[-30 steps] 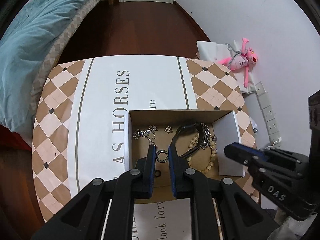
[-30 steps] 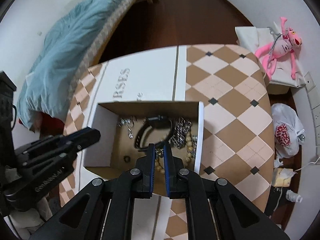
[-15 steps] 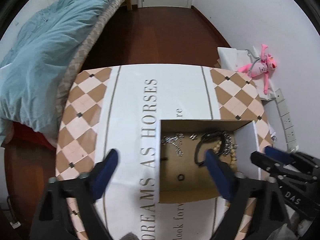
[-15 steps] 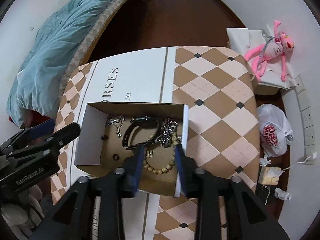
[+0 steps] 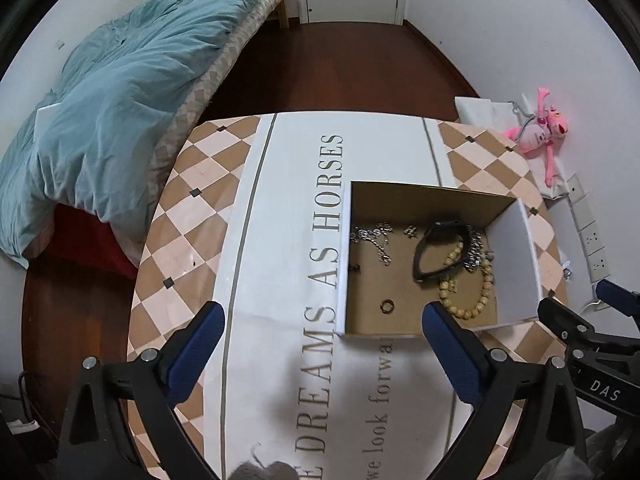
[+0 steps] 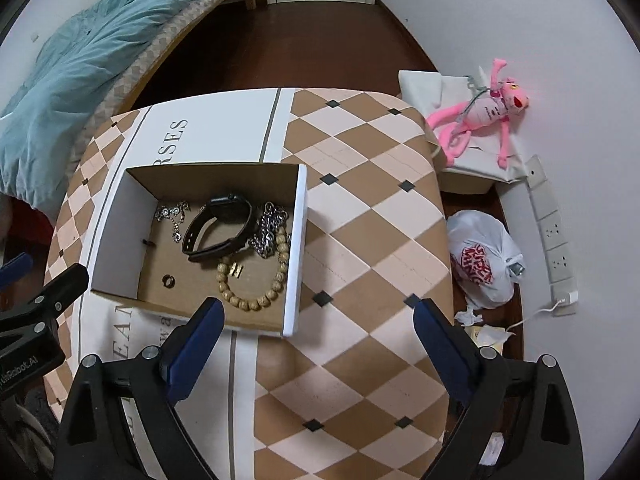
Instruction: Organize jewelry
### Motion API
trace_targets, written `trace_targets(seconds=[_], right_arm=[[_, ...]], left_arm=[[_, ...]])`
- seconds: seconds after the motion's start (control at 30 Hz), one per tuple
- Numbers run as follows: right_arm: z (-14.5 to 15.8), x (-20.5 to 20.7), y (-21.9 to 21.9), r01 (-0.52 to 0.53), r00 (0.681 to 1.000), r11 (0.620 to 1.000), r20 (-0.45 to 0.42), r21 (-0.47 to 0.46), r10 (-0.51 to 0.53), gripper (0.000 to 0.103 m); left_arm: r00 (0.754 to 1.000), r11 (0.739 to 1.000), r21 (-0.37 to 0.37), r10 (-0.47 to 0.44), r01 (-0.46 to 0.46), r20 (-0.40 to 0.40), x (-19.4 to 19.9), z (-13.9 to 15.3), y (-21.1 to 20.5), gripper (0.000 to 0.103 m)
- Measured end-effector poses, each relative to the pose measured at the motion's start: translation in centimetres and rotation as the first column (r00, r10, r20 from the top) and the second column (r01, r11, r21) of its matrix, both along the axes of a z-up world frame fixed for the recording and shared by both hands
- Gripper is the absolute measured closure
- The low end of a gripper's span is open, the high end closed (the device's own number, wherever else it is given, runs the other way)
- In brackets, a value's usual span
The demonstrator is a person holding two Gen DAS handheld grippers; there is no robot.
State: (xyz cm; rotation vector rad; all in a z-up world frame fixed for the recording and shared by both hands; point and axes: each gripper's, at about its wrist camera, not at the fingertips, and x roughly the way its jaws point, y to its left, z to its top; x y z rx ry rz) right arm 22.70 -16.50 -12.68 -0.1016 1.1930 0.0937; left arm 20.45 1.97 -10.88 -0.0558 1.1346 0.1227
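One open cardboard box point(image 6: 294, 240), white outside and plain brown inside, sits on the checked tablecloth point(image 6: 360, 240) and holds all the jewelry. Counted in the right wrist view: one black strap watch point(image 6: 220, 224), curled on its side; one bracelet of round tan wooden beads point(image 6: 256, 280); one heap of chunky silver chain point(image 6: 268, 228) touching the beads; one thinner silver chain with flower-like links point(image 6: 174, 216) at the far left; and one small dark ring point(image 6: 168, 280), lying apart on the bare floor. Two grippers hang above the table with blue-padded jaws that have just been opening. Both the left gripper point(image 5: 320, 340) and the right gripper point(image 6: 316, 328) stand wide, nothing between the pads.
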Motion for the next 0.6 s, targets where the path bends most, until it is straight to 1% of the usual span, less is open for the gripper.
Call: trace_targets(seconds=[0.1, 0.23, 0.33, 0.5, 0.57, 0.6], right_arm=[[1.3, -1.4, -0.2, 0.011, 0.999, 1.0, 0.032, -0.006, -0.011, 0.006], [4.3, -4.2, -0.6, 0.022, 0.995, 1.0, 0.101, -0.007, -0.021, 0.006], [6.6, -6.3, -1.0, 0.028, 0.988, 1.0, 0.15, -0.007, -0.026, 0.006], [11.1, -10.6, -1.7, 0.039, 0.971, 0.999, 0.235, 0.011, -0.04, 0.006], [12.8, -12.3, -1.9, 0.039, 0.962, 0.999, 0.269, 0.014, -0.041, 0.005], [13.7, -13.2, -2.0, 0.038, 0.957, 0.999, 0.288, 0.015, -0.04, 0.002]], left_arm=[[0.999, 1.0, -0.01, -0.003, 0.004, 0.033, -1.3, 1.5, -0.5, 0.002], [0.996, 1.0, -0.005, -0.017, 0.018, 0.088, -3.5, 4.1, -1.3, 0.002], [0.989, 1.0, 0.011, -0.018, 0.016, 0.147, -5.8, 6.6, -1.9, 0.002], [0.977, 1.0, 0.004, -0.006, 0.006, 0.214, -9.0, 10.0, -2.1, 0.002], [0.968, 1.0, 0.014, -0.008, 0.005, 0.249, -10.4, 11.7, -2.3, 0.002], [0.966, 1.0, 0.018, -0.007, 0.002, 0.26, -11.0, 12.3, -2.4, 0.002]])
